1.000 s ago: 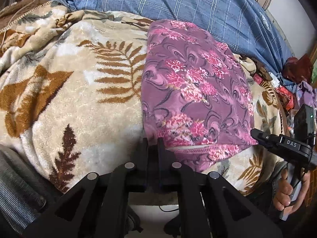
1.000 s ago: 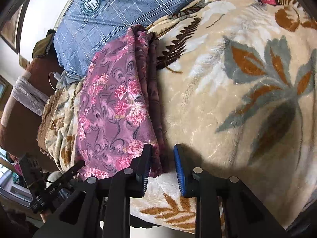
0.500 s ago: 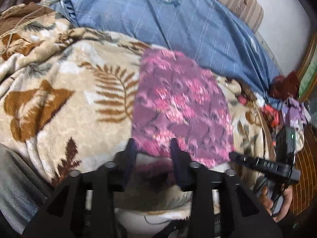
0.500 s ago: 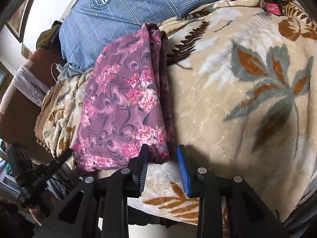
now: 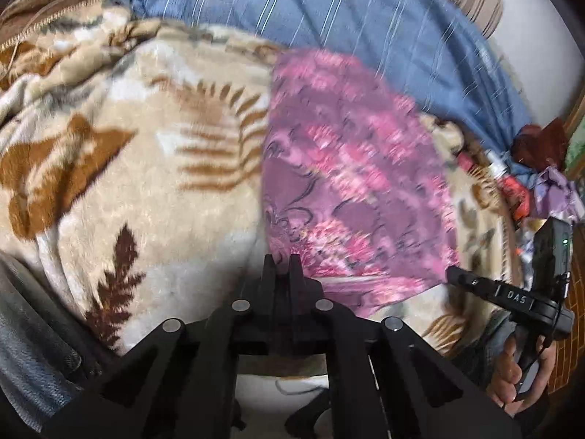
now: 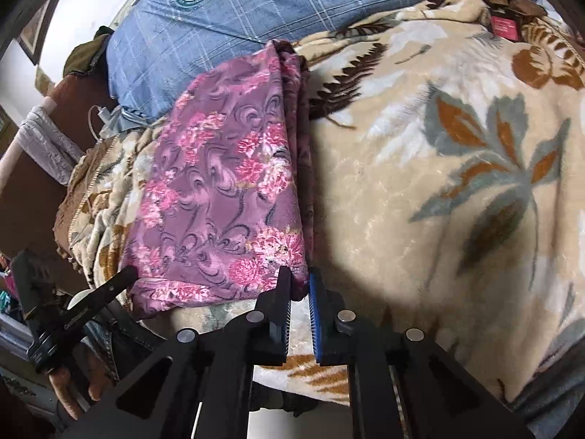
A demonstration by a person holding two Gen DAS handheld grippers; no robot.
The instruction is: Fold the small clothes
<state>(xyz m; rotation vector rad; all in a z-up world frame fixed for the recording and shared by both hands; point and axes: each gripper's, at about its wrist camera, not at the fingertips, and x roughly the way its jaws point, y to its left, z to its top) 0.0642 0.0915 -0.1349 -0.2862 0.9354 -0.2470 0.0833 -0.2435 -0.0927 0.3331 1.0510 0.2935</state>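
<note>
Pinching the silky floral cloth's (image 6: 223,197) corners on plush blanket (image 6: 402,201), both grippers clenched.

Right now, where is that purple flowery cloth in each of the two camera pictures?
Left wrist: purple flowered cloth right of centre, near corner at the fingertips.
Right wrist: cloth left of centre, near corner between the fingertips.
Shared landmark: blue checked bedding behind it.

We see a bed covered by a beige leaf-patterned fleece blanket (image 6: 420,190). On the blanket lies a folded purple floral garment (image 6: 223,197), its long edges running from near to far. At the far side a blue checked pillow (image 6: 256,7) rests, touching the garment's far end.
</note>
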